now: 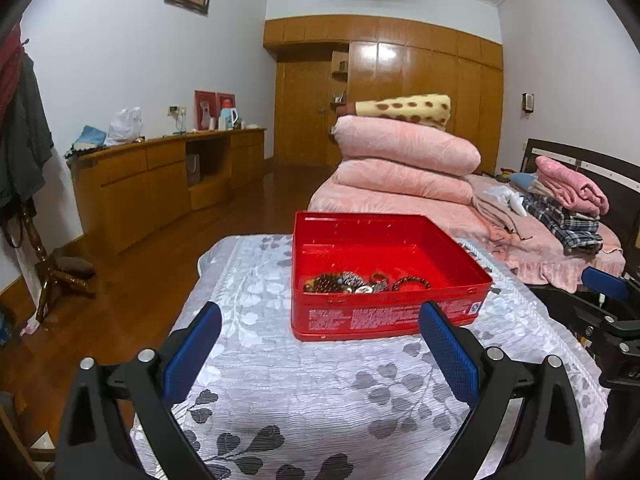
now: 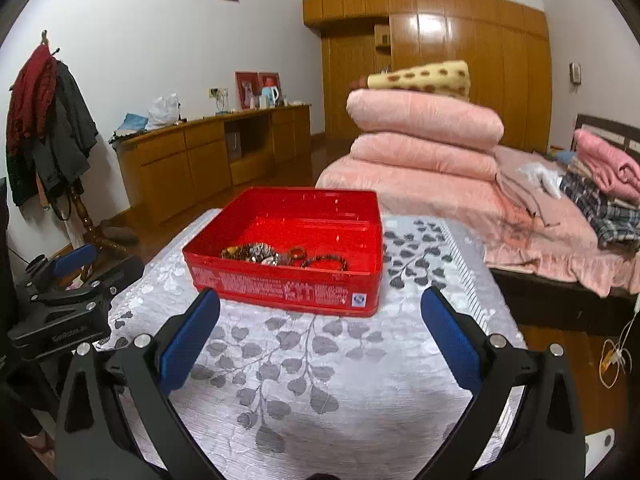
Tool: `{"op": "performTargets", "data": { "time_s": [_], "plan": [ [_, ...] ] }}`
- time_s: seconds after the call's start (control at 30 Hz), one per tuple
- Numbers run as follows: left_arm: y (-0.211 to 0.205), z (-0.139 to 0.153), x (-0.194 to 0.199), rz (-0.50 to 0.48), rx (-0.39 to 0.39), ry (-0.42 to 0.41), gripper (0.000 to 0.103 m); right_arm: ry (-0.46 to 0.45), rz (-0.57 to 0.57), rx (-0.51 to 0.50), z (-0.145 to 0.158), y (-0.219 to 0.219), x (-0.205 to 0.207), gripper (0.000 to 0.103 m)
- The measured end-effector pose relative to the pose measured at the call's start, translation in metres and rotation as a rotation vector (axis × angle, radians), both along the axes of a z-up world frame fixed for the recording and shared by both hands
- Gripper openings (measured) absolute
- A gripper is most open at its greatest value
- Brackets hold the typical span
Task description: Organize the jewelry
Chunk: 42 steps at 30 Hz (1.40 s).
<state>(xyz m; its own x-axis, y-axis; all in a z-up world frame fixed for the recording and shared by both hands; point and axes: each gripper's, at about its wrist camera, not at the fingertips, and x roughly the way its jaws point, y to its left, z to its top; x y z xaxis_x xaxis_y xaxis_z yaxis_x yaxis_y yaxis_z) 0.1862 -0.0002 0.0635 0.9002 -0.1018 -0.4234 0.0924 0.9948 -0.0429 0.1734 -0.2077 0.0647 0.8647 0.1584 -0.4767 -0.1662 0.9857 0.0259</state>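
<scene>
A red tin box [image 1: 384, 318] stands open on a small table with a grey leaf-patterned cloth [image 1: 304, 384]. Inside lies a heap of jewelry [image 1: 352, 283]: dark beaded bracelets, a brown ring and metal pieces. My left gripper [image 1: 320, 320] is open and empty, just in front of the box's near wall. In the right wrist view the box [image 2: 280, 286] holds the same jewelry [image 2: 276, 257]. My right gripper [image 2: 320, 306] is open and empty, close before the box. The right gripper shows at the right edge of the left view [image 1: 612, 300], the left gripper at the left edge of the right view [image 2: 68, 276].
A bed [image 1: 520, 236] with stacked pink quilts [image 1: 404, 160] and folded clothes lies behind the table. A wooden sideboard [image 1: 160, 176] runs along the left wall. A coat stand [image 2: 52, 120] with hanging clothes is at the left. A wooden floor surrounds the table.
</scene>
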Motion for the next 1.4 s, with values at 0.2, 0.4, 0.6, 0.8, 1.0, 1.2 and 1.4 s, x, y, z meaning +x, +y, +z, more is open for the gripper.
{"op": "performTargets", "data": {
  "time_s": [0.2,0.4,0.6,0.8,1.0,1.2,1.4],
  "plan": [
    [-0.004,0.006,-0.012,-0.007,0.011,-0.06,0.097,-0.054,0.007,0.0,0.008,-0.002,-0.009,0.097],
    [-0.006,0.014,-0.022,-0.02,0.02,-0.122,0.097,-0.102,0.011,0.002,0.014,-0.002,-0.018,0.097],
    [-0.003,0.022,-0.032,-0.021,-0.003,-0.178,0.097,-0.166,0.008,-0.013,0.021,-0.001,-0.028,0.097],
    [-0.006,0.027,-0.041,-0.026,0.003,-0.222,0.097,-0.207,0.003,-0.016,0.027,-0.001,-0.034,0.097],
    [-0.01,0.031,-0.045,-0.026,0.008,-0.241,0.097,-0.236,-0.002,-0.016,0.031,-0.001,-0.039,0.097],
    [-0.011,0.033,-0.048,-0.024,0.014,-0.252,0.097,-0.262,-0.012,-0.008,0.033,-0.004,-0.045,0.097],
    [-0.012,0.035,-0.052,-0.029,0.012,-0.271,0.097,-0.276,-0.017,-0.005,0.035,-0.005,-0.047,0.097]
  ]
}}
